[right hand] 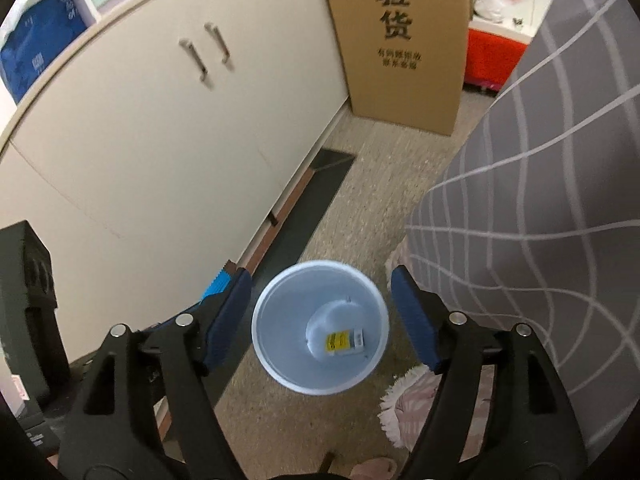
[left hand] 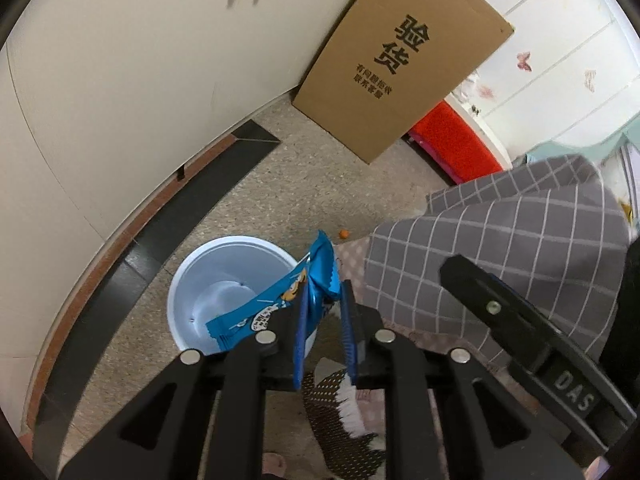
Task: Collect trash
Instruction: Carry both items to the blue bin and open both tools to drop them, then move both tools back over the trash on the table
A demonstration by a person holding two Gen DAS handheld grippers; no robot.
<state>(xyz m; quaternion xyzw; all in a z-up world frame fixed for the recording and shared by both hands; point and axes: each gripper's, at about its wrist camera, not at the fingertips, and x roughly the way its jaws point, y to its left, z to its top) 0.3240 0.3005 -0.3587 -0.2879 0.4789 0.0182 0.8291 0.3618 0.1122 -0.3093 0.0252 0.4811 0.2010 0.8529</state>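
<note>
Blue snack wrapper (left hand: 276, 312): thin crinkly film, light, slippery; pinched at one end by left gripper (left hand: 324, 328) fingers, hanging over white bin (left hand: 188, 280). Right gripper (right hand: 320, 316): fingers spread, empty, above bin holding small packet (right hand: 346, 342).

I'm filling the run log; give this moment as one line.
left gripper: shut on blue wrapper | right gripper: open, empty | white bin: below, yellow-white item inside

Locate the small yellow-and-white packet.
In the right wrist view, the small yellow-and-white packet lies at the bottom of the white round plastic bin, on the floor beside the cream cabinet.
</note>
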